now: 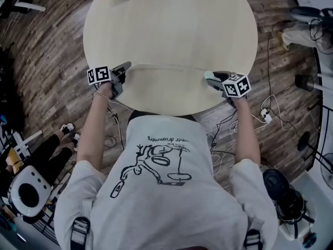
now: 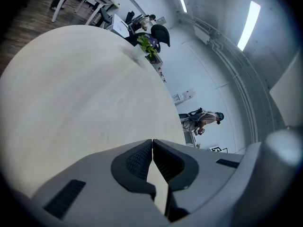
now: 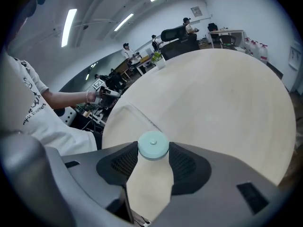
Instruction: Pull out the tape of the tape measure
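Right claw [image 3: 153, 149] grasps the mint tape measure case [image 3: 153, 144]. Left claw [image 2: 152, 143] is clenched, apparently pinching the tape [image 3: 140, 113] end. Claws set well apart across the worktop [image 1: 171, 25], so the tape spans between them.

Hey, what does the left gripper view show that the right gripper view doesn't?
Only the left gripper view: the left gripper with its jaws closed tip to tip and nothing visible between them, and a standing person by the far wall.

Only the right gripper view: the right gripper with its jaws clamped on a round pale green tape measure, a thin pale strip running from it toward the other hand, and the wearer's white shirt.

Both: the round table and the potted plant at its far edge.
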Available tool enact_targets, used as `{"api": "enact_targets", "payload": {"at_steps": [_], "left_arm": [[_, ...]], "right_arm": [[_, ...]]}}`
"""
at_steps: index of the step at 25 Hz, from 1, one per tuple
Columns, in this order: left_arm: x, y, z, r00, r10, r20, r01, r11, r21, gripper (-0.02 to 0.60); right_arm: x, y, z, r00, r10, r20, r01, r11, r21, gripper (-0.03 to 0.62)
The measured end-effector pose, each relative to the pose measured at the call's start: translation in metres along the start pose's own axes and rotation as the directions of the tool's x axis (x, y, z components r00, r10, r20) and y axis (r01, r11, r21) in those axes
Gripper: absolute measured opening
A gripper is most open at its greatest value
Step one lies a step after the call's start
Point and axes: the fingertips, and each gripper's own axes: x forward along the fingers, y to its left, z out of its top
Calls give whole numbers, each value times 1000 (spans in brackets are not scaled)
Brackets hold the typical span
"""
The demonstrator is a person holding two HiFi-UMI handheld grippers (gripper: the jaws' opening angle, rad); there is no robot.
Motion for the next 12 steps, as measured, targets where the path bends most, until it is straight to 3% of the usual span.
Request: {"api": "enact_targets", "payload": {"at_steps": [12], "left_arm": [[41, 35, 16, 997, 70, -43, -71, 997, -19, 25]], "right_arm": [[36, -37, 3, 997, -62, -42, 63, 998, 23, 218]]}}
